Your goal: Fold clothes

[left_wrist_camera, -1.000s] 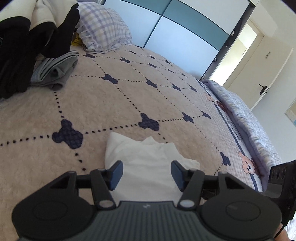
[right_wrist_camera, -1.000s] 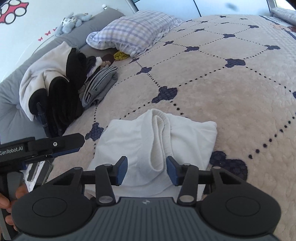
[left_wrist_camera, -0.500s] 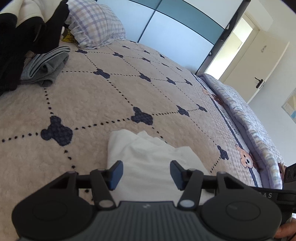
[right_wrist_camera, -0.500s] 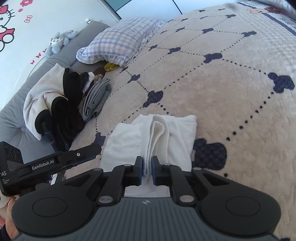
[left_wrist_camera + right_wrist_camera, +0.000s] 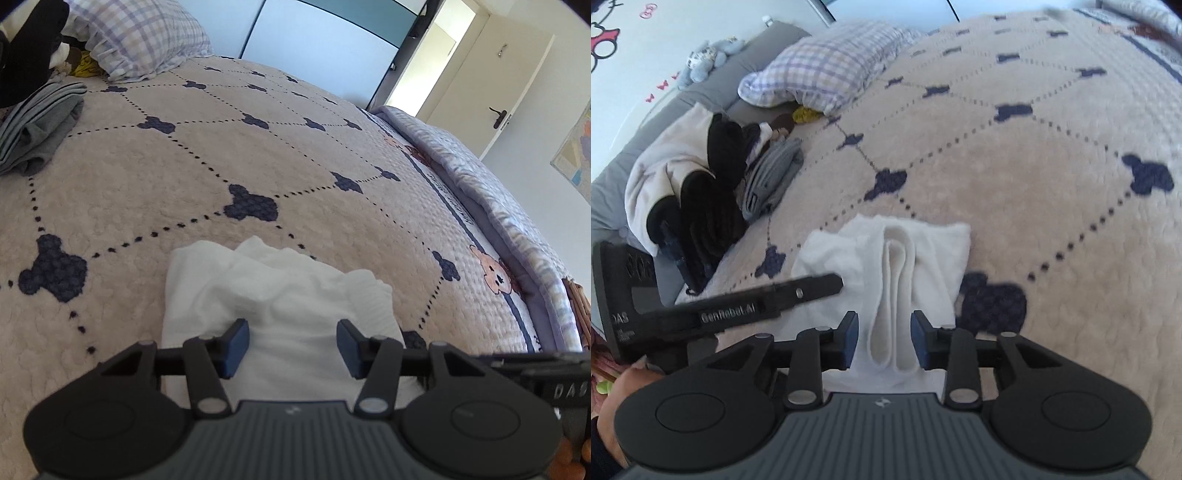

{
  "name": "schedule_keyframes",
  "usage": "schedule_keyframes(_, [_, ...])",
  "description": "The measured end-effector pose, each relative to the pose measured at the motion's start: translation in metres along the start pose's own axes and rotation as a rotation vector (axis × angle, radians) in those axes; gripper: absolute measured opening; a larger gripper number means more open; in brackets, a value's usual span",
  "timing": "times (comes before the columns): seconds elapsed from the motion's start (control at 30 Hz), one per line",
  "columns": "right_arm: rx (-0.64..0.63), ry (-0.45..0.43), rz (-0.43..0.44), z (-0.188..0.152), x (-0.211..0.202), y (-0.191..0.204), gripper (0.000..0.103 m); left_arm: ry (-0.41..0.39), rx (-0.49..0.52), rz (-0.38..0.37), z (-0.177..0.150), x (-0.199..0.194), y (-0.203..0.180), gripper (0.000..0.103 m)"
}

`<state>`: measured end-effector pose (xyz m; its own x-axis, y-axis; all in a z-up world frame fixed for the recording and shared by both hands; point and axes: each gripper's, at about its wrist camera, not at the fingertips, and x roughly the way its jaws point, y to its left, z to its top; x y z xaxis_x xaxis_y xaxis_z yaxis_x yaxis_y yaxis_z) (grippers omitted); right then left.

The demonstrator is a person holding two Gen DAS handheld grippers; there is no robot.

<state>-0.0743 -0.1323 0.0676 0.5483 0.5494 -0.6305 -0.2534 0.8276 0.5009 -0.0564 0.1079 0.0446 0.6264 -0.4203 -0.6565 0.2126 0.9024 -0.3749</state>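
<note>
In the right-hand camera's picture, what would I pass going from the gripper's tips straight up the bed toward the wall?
Right gripper, its jaws opening around a raised fold → white folded garment → beige bedspread → checked pillow.

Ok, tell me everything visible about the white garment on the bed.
The white garment is a soft knit, folded into a compact, slightly rumpled bundle on the beige quilt. A ribbed tubular part runs down its middle, between the right gripper pads, whose jaws are opening. The left gripper is open over it.
</note>
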Motion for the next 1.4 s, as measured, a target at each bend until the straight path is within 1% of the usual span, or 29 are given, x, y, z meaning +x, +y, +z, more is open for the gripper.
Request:
schedule_keyframes(0.07, [0.014, -0.037, 0.024, 0.011, 0.0, -0.005, 0.036, 0.01, -0.005, -0.024, 0.0, 0.003, -0.002, 0.053])
schedule_keyframes(0.17, [-0.024, -0.042, 0.007, 0.025, 0.015, -0.004, 0.037, 0.031, -0.005, -0.039, -0.002, 0.007, -0.004, 0.053])
schedule_keyframes(0.27, [-0.094, -0.032, -0.009, 0.037, 0.04, 0.001, 0.038, 0.044, 0.036, -0.04, -0.003, 0.007, -0.007, 0.054])
schedule_keyframes(0.37, [-0.112, 0.005, -0.007, 0.038, 0.061, 0.002, 0.037, 0.053, 0.047, -0.056, -0.003, 0.009, -0.003, 0.055])
schedule_keyframes(0.43, [-0.134, 0.038, -0.005, 0.035, 0.074, 0.005, 0.025, 0.066, 0.046, -0.073, -0.001, 0.01, 0.001, 0.055])
schedule_keyframes(0.5, [-0.201, 0.051, -0.032, 0.03, 0.08, 0.014, 0.024, 0.063, 0.005, -0.091, 0.005, 0.008, 0.011, 0.055])
schedule_keyframes(0.53, [-0.218, 0.049, -0.046, 0.029, 0.081, 0.018, 0.024, 0.05, -0.039, -0.094, 0.009, 0.005, 0.018, 0.055])
schedule_keyframes(0.6, [-0.172, 0.033, -0.052, 0.031, 0.075, 0.013, 0.023, -0.001, -0.136, -0.113, 0.019, -0.003, 0.035, 0.055])
schedule_keyframes(0.7, [-0.057, -0.023, -0.059, 0.035, 0.056, -0.003, 0.023, -0.076, -0.207, -0.121, 0.029, -0.01, 0.051, 0.055])
schedule_keyframes(0.73, [-0.012, -0.038, -0.061, 0.034, 0.049, -0.008, 0.023, -0.08, -0.231, -0.125, 0.029, -0.006, 0.055, 0.055])
schedule_keyframes(0.8, [0.005, -0.049, -0.078, 0.028, 0.041, -0.008, 0.023, -0.028, -0.261, -0.113, 0.028, 0.014, 0.055, 0.054])
schedule_keyframes(0.83, [0.0, -0.046, -0.092, 0.025, 0.041, -0.006, 0.023, -0.01, -0.257, -0.091, 0.027, 0.022, 0.052, 0.054])
schedule_keyframes(0.9, [-0.01, -0.023, -0.113, 0.02, 0.049, -0.007, 0.023, -0.004, -0.209, -0.026, 0.026, 0.035, 0.043, 0.054])
schedule_keyframes(0.93, [-0.015, -0.008, -0.124, 0.018, 0.056, -0.008, 0.023, -0.004, -0.194, -0.008, 0.027, 0.038, 0.041, 0.054])
schedule_keyframes(1.03, [0.019, 0.012, -0.119, 0.019, 0.065, -0.018, 0.023, -0.004, -0.163, 0.028, 0.031, 0.041, 0.037, 0.051])
schedule_keyframes(1.1, [0.002, 0.022, -0.123, 0.021, 0.062, -0.016, 0.022, -0.001, -0.156, 0.03, 0.033, 0.041, 0.038, 0.051])
schedule_keyframes(1.17, [-0.042, 0.008, -0.134, 0.023, 0.055, -0.01, 0.025, -0.007, -0.172, 0.028, 0.035, 0.034, 0.04, 0.05])
schedule_keyframes(1.2, [-0.068, -0.019, -0.137, 0.025, 0.048, -0.006, 0.028, -0.019, -0.174, 0.028, 0.036, 0.029, 0.041, 0.05])
schedule_keyframes(1.3, [-0.159, -0.11, -0.154, 0.034, 0.028, 0.006, 0.028, -0.066, -0.128, 0.053, 0.04, 0.012, 0.036, 0.05])
schedule_keyframes(1.33, [-0.187, -0.128, -0.163, 0.038, 0.024, 0.008, 0.028, -0.075, -0.114, 0.061, 0.041, 0.008, 0.034, 0.05])
schedule_keyframes(1.4, [-0.214, -0.144, -0.164, 0.043, 0.024, 0.01, 0.03, -0.082, -0.106, 0.047, 0.04, 0.003, 0.031, 0.05])
